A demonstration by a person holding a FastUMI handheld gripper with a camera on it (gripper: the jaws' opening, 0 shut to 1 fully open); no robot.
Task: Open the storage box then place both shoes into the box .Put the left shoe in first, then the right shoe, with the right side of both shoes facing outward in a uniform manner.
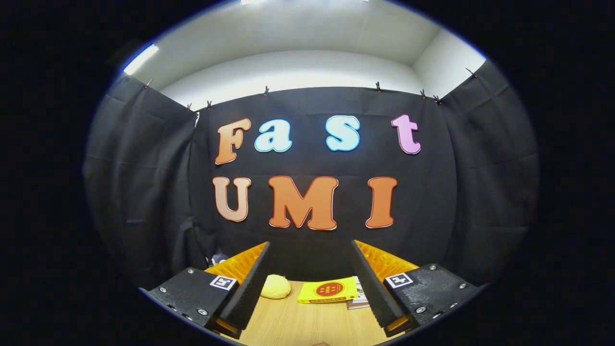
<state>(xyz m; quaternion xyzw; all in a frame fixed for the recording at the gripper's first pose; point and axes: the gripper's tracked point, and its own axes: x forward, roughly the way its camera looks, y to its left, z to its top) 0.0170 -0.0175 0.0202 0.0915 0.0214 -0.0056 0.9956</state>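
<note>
Behind everything hangs the black cloth booth wall (312, 144), pinned with small clips along its top edge, with a white wall and ceiling (307, 53) above it and a bright strip light (141, 58) at the upper left. Below the cloth sits the light wooden table top (307, 324), seen between and beyond the fingers. The gripper (310, 283) is wide apart, holding nothing — two black ribbed finger pads (250, 288) angled outward, orange corrugated plastic behind each, black mounts with square black-and-white markers on both sides.

On the table, beyond the fingers and between them: a flat yellow book with a red round emblem (328, 290) lies toward the right finger, resting on top of a second pale book or booklet (361, 300) whose edge sticks out just beside the right pad. A small pale-yellow rounded lump, soft-looking (276, 287), sits just ahead of the left pad, apart from the yellow book. A small dark-and-white object (217, 259) peeks out past the left orange part — too hidden to tell what it is; cannot say if it is a shoe or the storage box.
</note>
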